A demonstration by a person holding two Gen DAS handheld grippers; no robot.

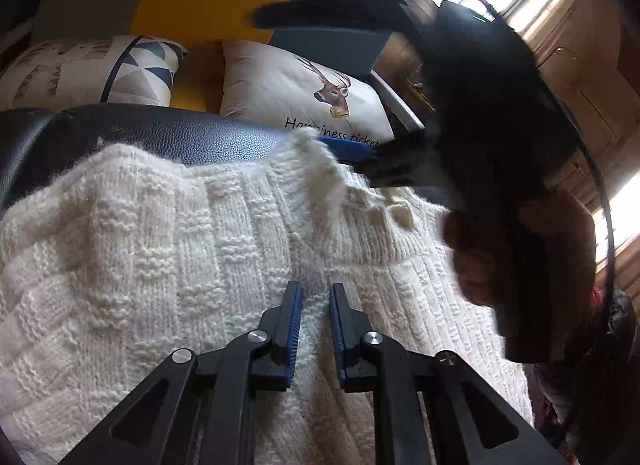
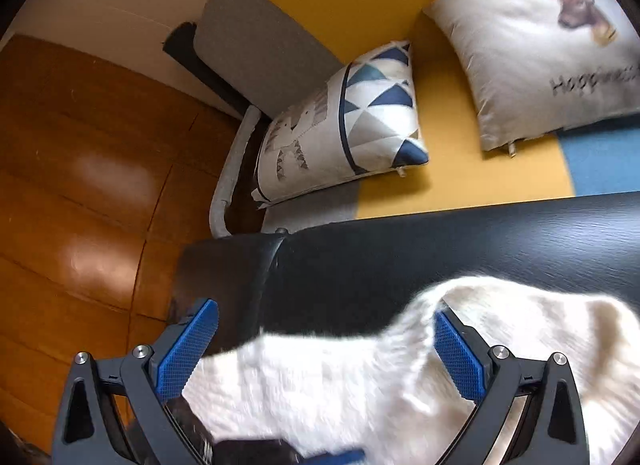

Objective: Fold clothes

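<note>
On black bench (image 2: 400, 257), left gripper (image 1: 316, 297) pinches a fold of white sweater (image 1: 160, 257); right gripper (image 2: 326, 329) gapes wide over its far edge.

Both wrist views close, angled down over sweater (image 1: 180, 249); shared: deer pillow (image 2: 532, 53).
</note>
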